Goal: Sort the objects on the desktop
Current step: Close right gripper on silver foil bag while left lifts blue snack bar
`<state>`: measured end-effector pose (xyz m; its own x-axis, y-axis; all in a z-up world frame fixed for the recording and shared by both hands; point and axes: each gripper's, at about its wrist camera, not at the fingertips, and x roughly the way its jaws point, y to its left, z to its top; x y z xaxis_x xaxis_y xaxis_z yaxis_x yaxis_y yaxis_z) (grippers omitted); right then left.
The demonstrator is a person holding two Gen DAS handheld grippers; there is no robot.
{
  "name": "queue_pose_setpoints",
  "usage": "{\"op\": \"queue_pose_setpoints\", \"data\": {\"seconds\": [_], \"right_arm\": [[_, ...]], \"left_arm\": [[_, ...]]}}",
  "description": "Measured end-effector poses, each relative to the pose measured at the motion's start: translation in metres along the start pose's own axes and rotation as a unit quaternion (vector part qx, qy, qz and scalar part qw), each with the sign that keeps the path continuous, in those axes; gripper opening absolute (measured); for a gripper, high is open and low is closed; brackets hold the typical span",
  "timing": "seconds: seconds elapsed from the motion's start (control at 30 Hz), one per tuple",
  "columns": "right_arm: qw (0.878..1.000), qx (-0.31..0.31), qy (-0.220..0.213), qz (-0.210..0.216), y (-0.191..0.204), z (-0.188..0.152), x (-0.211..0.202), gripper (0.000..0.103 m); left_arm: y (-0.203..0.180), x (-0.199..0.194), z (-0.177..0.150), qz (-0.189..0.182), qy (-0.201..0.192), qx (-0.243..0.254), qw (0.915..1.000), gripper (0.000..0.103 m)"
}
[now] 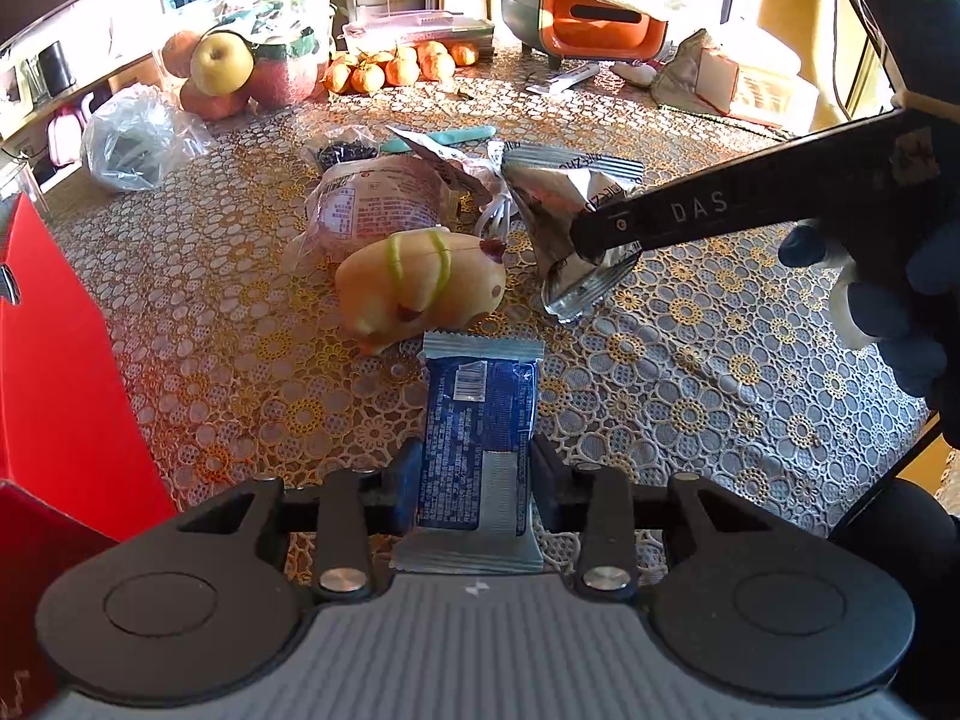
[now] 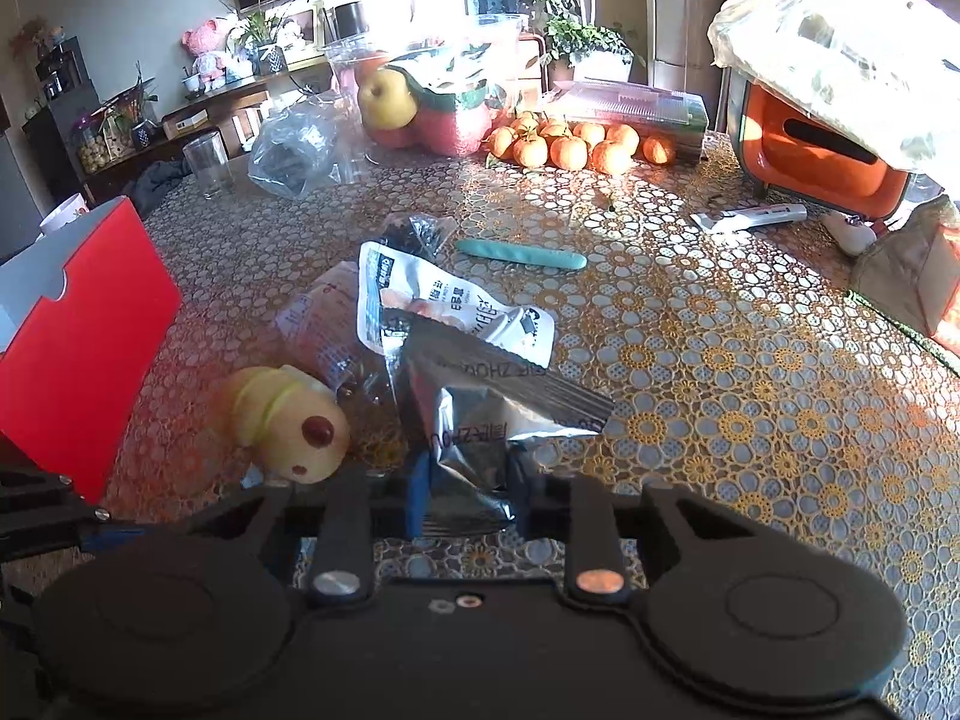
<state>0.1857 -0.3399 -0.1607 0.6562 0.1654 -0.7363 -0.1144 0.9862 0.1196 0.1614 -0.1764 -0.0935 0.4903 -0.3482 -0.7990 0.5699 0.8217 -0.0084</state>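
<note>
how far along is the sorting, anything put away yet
Nothing visibly put away yet; the inside of the red box is hidden. In hand: the left gripper is shut on a blue packet, and the right gripper is shut on a silver bag. Left on the table: the yellow toy, a pink packet, a white pouch and a teal pen.

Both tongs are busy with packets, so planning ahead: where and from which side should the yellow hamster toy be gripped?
Grip the yellow hamster toy across its rounded middle, near the green stripes, coming from above. It lies on its side, with the pink packet close behind, so a low approach from there looks crowded.
</note>
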Motion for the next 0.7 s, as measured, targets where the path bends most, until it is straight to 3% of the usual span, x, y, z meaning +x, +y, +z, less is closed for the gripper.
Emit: {"op": "queue_pose_setpoints", "data": {"seconds": [0.7], "right_arm": [[1.000, 0.008, -0.027, 0.012, 0.011, -0.020, -0.074, 0.025]], "left_arm": [[-0.012, -0.060, -0.006, -0.003, -0.031, -0.019, 0.9993, 0.036]]}}
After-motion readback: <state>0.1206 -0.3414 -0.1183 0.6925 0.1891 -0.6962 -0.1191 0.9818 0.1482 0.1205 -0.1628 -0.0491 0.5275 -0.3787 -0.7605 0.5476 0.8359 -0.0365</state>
